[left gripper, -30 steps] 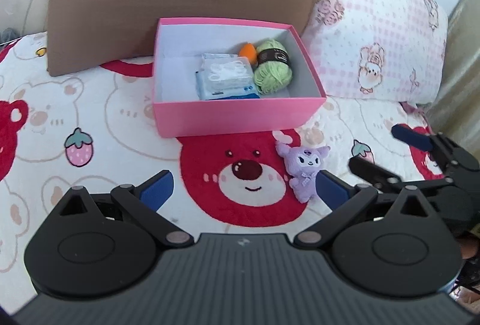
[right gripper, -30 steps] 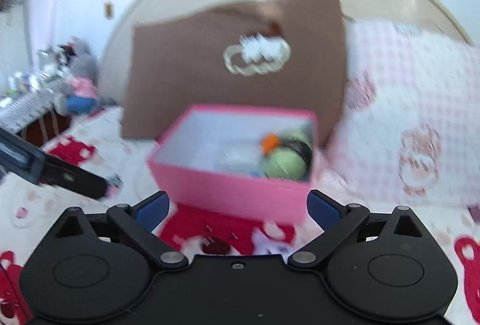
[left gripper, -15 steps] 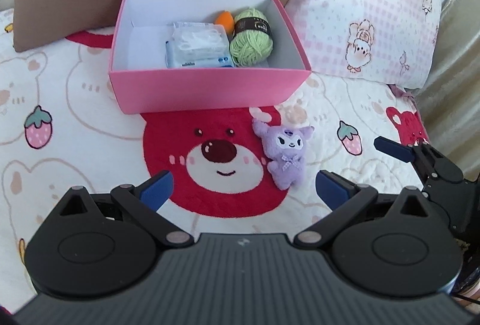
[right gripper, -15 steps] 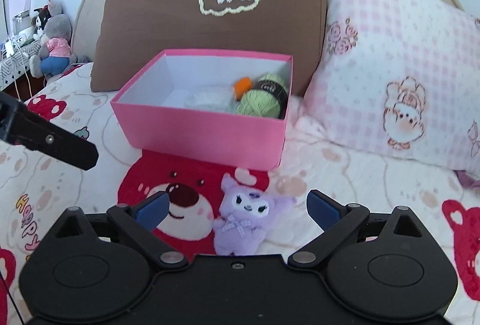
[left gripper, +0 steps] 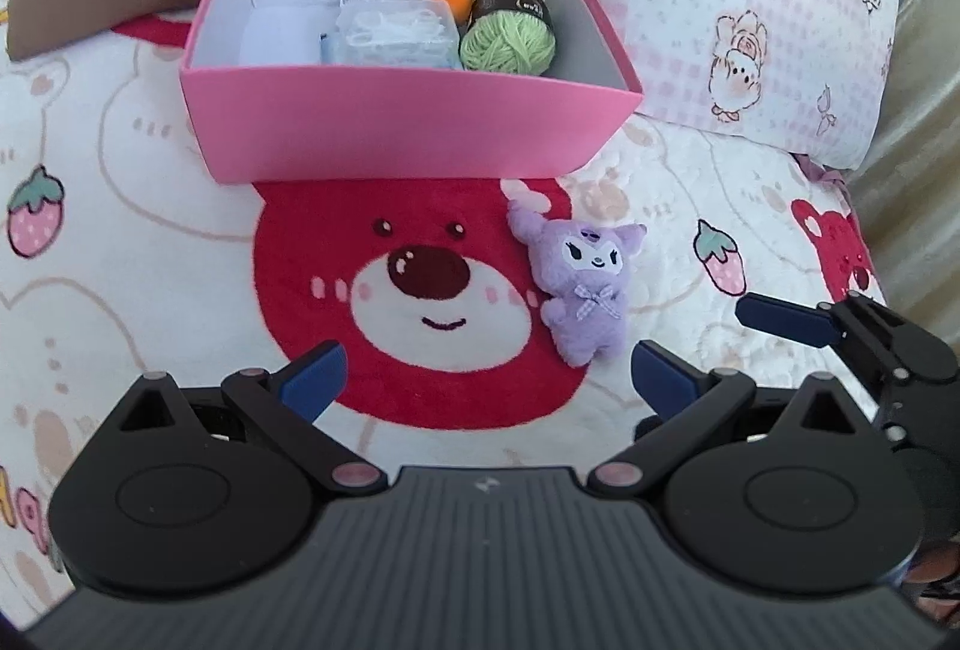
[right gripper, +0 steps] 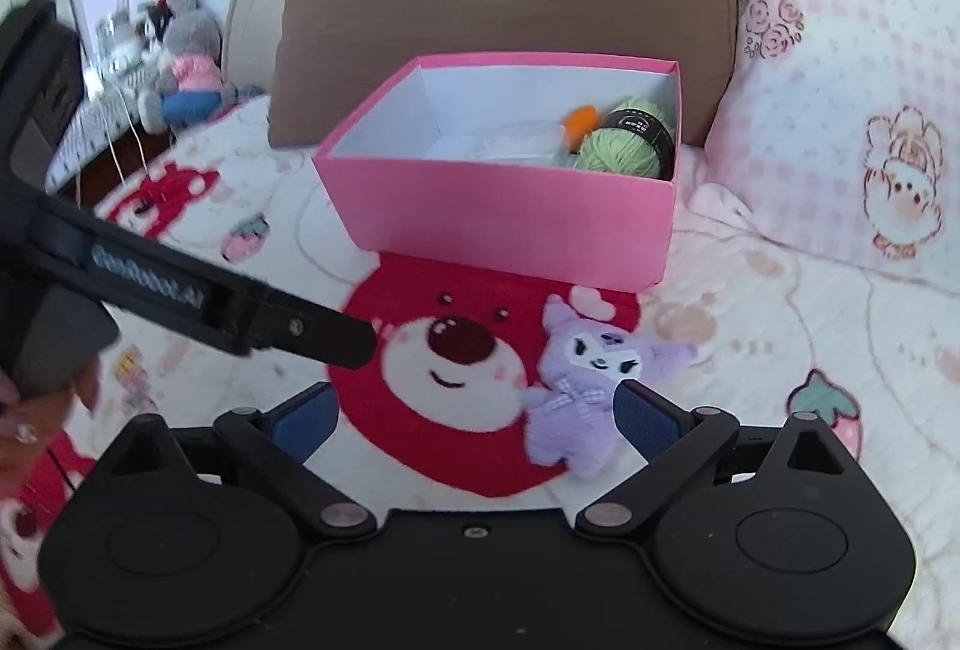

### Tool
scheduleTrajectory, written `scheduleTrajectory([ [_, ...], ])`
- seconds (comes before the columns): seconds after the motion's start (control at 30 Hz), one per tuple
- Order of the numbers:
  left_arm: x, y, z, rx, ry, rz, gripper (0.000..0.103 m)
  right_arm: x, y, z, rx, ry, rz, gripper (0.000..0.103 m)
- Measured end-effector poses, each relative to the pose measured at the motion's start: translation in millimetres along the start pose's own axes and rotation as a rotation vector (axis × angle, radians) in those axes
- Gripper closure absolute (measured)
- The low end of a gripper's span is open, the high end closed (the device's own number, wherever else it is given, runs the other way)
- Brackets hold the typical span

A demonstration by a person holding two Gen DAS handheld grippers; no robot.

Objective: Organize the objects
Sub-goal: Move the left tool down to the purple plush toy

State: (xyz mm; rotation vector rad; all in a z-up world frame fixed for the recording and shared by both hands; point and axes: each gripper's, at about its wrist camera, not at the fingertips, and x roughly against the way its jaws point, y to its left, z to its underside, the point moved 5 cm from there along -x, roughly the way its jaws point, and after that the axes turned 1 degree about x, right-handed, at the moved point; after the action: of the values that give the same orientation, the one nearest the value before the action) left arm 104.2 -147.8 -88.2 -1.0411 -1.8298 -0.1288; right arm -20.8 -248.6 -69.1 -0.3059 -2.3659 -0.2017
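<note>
Right tongs (right gripper: 474,419) wide apart, empty, around purple plush (right gripper: 585,380).

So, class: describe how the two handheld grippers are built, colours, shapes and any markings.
Both the left gripper and right gripper are matte black, with two round discs, angled linkage bars with silvery pivot pins, and blue finger pads. Seen from the right wrist view, the left gripper's side bar carries pale, blurred lettering. No cables or sleeves show.

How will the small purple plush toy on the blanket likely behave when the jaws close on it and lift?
The purple plush toy looks soft and fuzzy, so it will probably squash rather than resist. Its thin limbs and ears may flop when lifted. Lying flat on the blanket, it seems light and unlikely to roll.
</note>
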Motion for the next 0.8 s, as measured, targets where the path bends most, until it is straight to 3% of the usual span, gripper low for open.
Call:
scheduleTrajectory([
  [0.07, -6, 0, 1, -0.005, 0.005, 0.013, 0.000, -6, -3, 6, 0.034, -0.012, 0.028, 0.003],
  [0.13, -12, -1, 3, -0.020, -0.013, 0.008, 0.000, -9, -9, 15, 0.034, -0.095, 0.101, 0.003],
  [0.2, -19, -3, 5, -0.027, -0.032, 0.008, 0.000, -22, -18, 28, 0.001, -0.096, 0.156, 0.003],
  [0.37, -40, -9, 8, -0.027, -0.040, 0.043, 0.001, -33, -31, 43, -0.112, -0.078, 0.087, 0.004],
  [0.8, -76, -29, 14, -0.051, -0.050, 0.153, 0.002, -57, -22, 51, -0.006, -0.051, 0.100, 0.007],
])
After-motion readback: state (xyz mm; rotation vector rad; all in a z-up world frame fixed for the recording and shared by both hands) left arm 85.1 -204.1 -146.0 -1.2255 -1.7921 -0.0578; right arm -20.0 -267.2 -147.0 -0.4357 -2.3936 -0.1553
